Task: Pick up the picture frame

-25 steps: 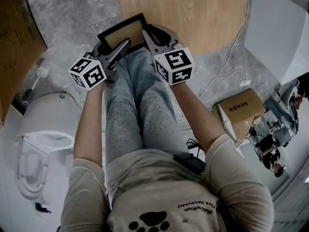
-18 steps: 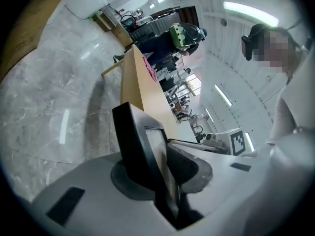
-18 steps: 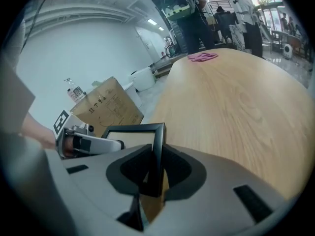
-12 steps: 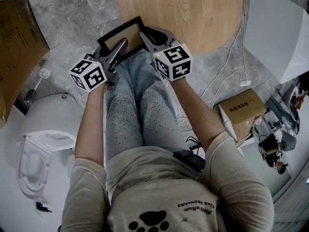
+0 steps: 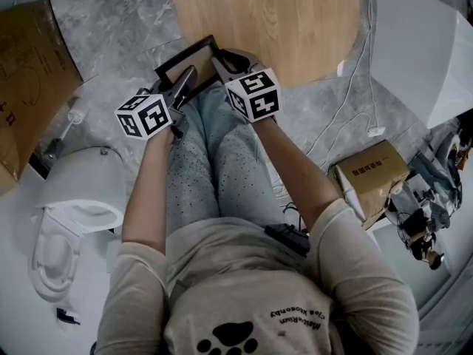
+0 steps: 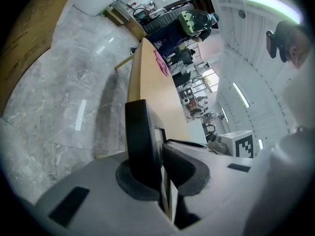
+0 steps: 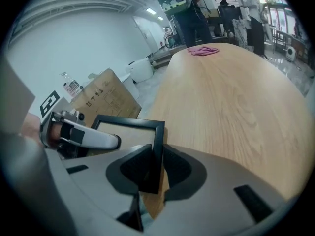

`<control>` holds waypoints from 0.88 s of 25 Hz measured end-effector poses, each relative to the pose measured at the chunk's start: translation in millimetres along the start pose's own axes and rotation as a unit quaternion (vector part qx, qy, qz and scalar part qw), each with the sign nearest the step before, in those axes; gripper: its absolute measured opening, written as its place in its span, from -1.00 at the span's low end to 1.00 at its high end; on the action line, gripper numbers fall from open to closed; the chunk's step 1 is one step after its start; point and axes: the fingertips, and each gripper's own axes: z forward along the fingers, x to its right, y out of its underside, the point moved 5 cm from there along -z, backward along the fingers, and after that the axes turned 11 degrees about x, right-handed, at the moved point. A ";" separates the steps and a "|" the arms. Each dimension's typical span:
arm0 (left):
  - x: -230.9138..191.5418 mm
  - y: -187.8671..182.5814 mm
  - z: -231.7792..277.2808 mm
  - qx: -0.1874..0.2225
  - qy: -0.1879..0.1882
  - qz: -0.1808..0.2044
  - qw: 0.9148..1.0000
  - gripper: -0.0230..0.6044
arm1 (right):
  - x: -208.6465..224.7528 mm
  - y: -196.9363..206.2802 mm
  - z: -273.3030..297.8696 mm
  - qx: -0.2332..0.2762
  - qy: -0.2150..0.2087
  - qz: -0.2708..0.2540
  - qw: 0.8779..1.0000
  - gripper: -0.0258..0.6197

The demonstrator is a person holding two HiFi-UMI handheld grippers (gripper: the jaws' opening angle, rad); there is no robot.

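Observation:
The picture frame (image 5: 189, 59), black-edged with a tan inside, is held over the person's knees at the rim of the round wooden table (image 5: 281, 21). My left gripper (image 5: 185, 81) has just been closing and its pads now press on the frame's left side (image 6: 142, 146). My right gripper (image 5: 222, 59) is shut on the frame's right side, the black moulding (image 7: 158, 151) clamped between its dark pads. In the right gripper view the left gripper's grey jaw (image 7: 93, 137) lies across the frame's far side.
The person's jeans-clad legs (image 5: 214, 154) lie just under both grippers. A large cardboard box (image 5: 29, 72) and a white toilet-shaped fixture (image 5: 74, 191) stand at the left. At the right are a small cardboard box (image 5: 369, 170), a white panel (image 5: 421, 50) and a floor cable (image 5: 355, 87).
The left gripper's jaws, wide apart a second ago, have closed onto the frame's left side. Both grippers and the frame have shifted slightly up in the head view.

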 end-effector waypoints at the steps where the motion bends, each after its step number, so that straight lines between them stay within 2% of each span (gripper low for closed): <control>1: 1.8 -0.1 0.3 -0.001 -0.006 -0.001 1.000 -0.82 | -0.2 -1.1 -1.9 -0.004 0.003 -0.006 1.000 -0.67; 7: 14.8 -5.2 5.0 -0.009 -0.024 0.009 1.000 -0.86 | 0.5 -13.5 -21.3 0.001 0.020 -0.001 1.000 -0.67; 14: 45.9 -10.3 9.4 -0.030 -0.035 0.061 0.997 -0.87 | 1.1 -36.9 -61.1 0.020 0.048 0.016 0.999 -0.70; 18: 67.4 -20.7 7.3 -0.025 -0.029 0.078 0.996 -0.87 | 1.0 -56.2 -84.7 0.043 0.063 0.027 0.997 -0.72; 22: 97.1 -37.6 3.9 -0.016 -0.020 0.104 0.994 -0.87 | 1.3 -82.4 -112.0 0.064 0.072 0.017 0.995 -0.75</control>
